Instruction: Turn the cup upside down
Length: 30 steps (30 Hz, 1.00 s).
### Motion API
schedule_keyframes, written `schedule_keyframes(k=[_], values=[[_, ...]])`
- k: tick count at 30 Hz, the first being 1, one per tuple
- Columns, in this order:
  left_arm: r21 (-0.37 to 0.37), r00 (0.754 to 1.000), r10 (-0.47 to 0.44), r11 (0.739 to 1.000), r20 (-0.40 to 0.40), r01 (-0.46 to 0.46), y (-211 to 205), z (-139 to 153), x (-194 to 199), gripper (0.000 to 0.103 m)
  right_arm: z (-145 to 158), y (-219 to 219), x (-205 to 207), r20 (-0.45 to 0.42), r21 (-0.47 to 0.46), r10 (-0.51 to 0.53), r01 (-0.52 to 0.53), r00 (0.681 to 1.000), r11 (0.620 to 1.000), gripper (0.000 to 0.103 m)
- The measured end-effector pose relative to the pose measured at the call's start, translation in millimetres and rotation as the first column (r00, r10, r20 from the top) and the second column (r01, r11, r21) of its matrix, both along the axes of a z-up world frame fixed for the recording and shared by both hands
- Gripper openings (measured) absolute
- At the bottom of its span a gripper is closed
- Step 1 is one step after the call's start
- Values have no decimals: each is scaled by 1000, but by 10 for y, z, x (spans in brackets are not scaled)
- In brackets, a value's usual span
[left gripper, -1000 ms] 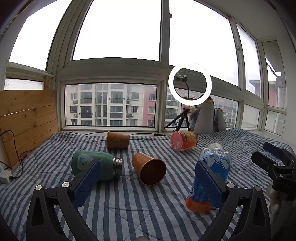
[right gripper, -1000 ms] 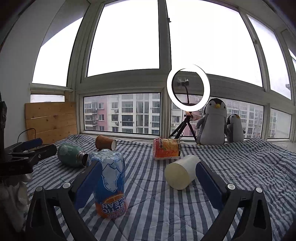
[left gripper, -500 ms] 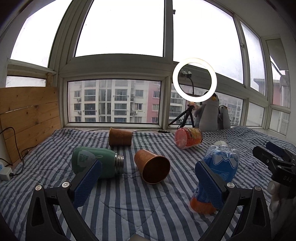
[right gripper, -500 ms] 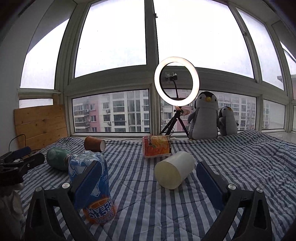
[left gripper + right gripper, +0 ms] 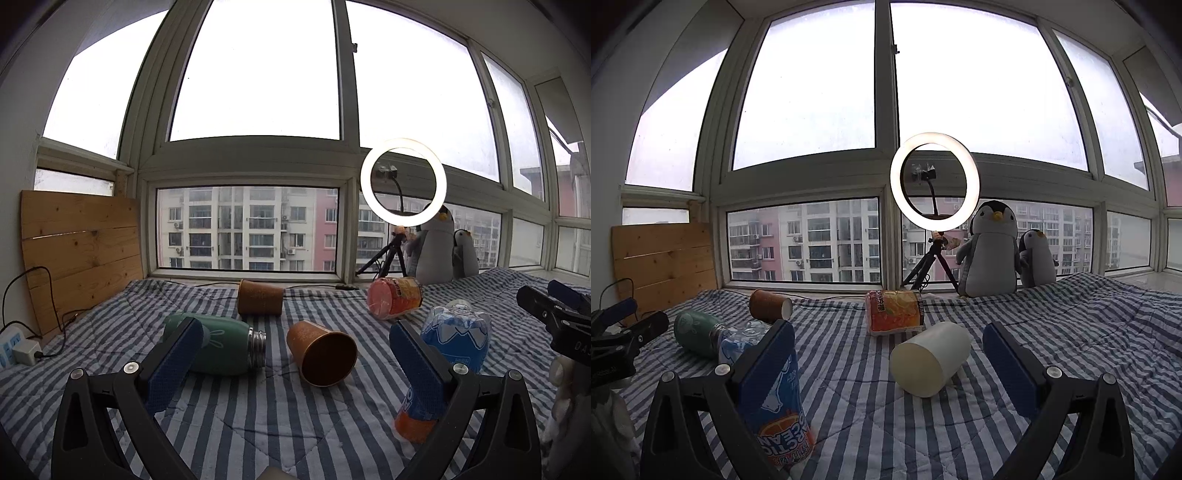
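A copper-brown cup (image 5: 320,358) lies on its side on the striped blanket, mouth toward me, between the blue pads of my open left gripper (image 5: 295,362). A second brown cup (image 5: 259,302) lies on its side farther back, also seen as the brown cup (image 5: 770,305) in the right wrist view. A white cup (image 5: 930,359) lies on its side with its flat end facing me, just ahead of my open right gripper (image 5: 888,363). Neither gripper touches anything.
A green flask (image 5: 218,345) lies left of the copper cup. A blue bottle (image 5: 445,365) stands upside down on its orange cap, also the blue bottle (image 5: 772,391). An orange bottle (image 5: 895,312), a ring light (image 5: 934,181) and plush penguins (image 5: 991,249) sit toward the window.
Both cameras have tilted and shifted slightly, so the objects sit a little lower in view. The white cup is now nearer the middle of the right gripper. Nothing was gripped.
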<state>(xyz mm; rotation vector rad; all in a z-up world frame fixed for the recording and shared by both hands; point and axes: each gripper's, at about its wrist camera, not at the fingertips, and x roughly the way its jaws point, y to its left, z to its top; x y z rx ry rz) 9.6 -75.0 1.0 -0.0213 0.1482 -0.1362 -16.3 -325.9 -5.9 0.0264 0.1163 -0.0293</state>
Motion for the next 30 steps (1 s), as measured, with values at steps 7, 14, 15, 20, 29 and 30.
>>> schedule_keyframes(k=[7, 14, 15, 20, 29, 30], values=[[7, 1000, 28, 1000, 5, -28, 1, -1, -16, 102, -7, 69, -63, 32, -33, -23, 24, 999, 999, 102], [11, 1000, 29, 1000, -7, -29, -7, -2, 4, 102, -2, 13, -106, 52, -6, -46, 46, 998, 999, 102], [10, 1000, 29, 1000, -5, -29, -7, -2, -1, 102, 1, 13, -109, 54, -5, -47, 47, 997, 999, 102], [6, 1000, 29, 1000, -3, -28, -2, -3, -13, 102, -1, 13, -92, 46, -4, -44, 45, 998, 999, 102], [6, 999, 32, 999, 2, -32, -3, 5, -33, 102, -10, -17, -96, 47, 4, -50, 50, 998, 999, 102], [7, 999, 32, 999, 1, -32, -5, 5, -35, 102, -10, -19, -97, 47, 4, -50, 50, 998, 999, 102]])
